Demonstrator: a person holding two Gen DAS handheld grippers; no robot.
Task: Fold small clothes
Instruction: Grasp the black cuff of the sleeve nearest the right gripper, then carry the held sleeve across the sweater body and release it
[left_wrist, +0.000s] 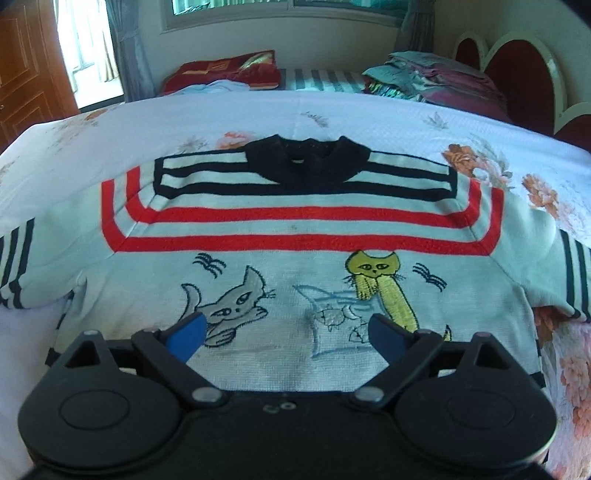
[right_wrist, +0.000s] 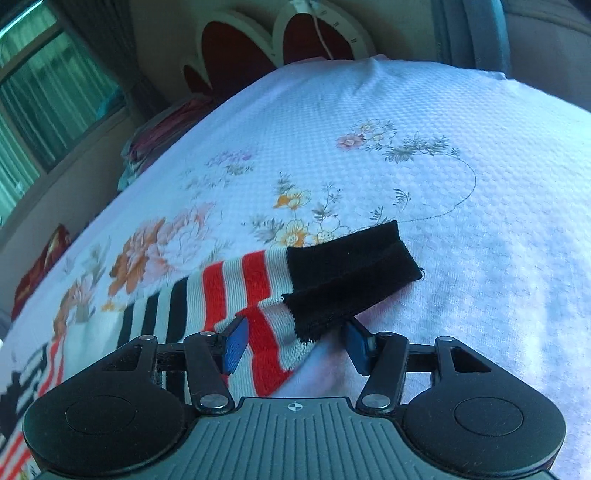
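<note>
**Sweater spread flat, folding not yet begun**

The bed (left_wrist: 369, 107), under a white flowered cover, carries the whole job. A child's sweater (left_wrist: 295, 229) lies face up across it, black collar on the far side, red and black stripes over the chest, cat drawings lower down, and both sleeves stretched out sideways. Nothing on it looks doubled over, so I judge the task to be at its very start: sleeves, sides and body all remain to be folded.

Behind it, by the headboard, sits a pile of clothes (left_wrist: 436, 77); whether those are finished pieces is hard to tell from this far off.

The left gripper (left_wrist: 286, 332) hangs over the sweater's lower hem with its jaws wide and nothing caught between them.

The right gripper (right_wrist: 293, 343) is down at the end of one sleeve (right_wrist: 236, 291). Its jaws stand about half way apart, either side of the striped cloth beside the black cuff (right_wrist: 351, 273). The pads do not seem to press on the cloth yet, though the lower edge is hidden, so this looks like a grip being set up for the first sleeve fold.
</note>
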